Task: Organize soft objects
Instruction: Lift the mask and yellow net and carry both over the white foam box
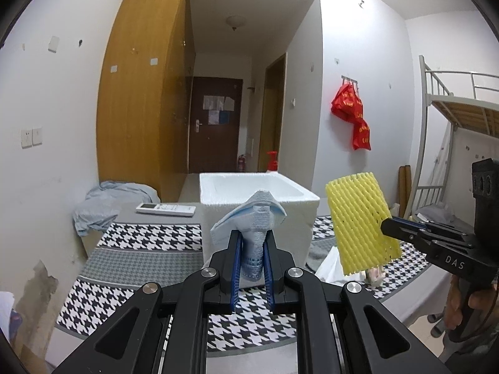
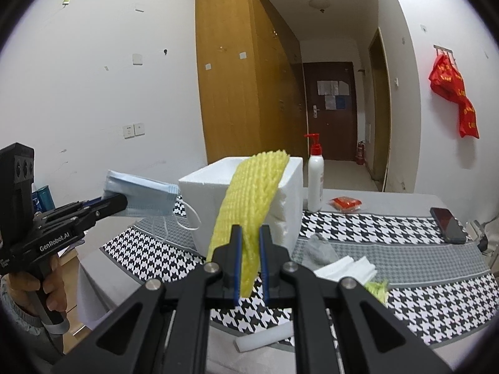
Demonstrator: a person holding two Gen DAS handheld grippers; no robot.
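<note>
Left wrist view: a blue face mask point(image 1: 249, 215) is being clamped between the pads of the left gripper point(image 1: 252, 268), in the air before the white foam box point(image 1: 299, 202) on the desk point(image 1: 140, 249). A yellow foam net point(image 2: 249, 205) is being clamped by the right gripper point(image 2: 249, 261), raised near the box. White tissues point(image 2: 346, 268) are lying near the desk's front edge.
</note>
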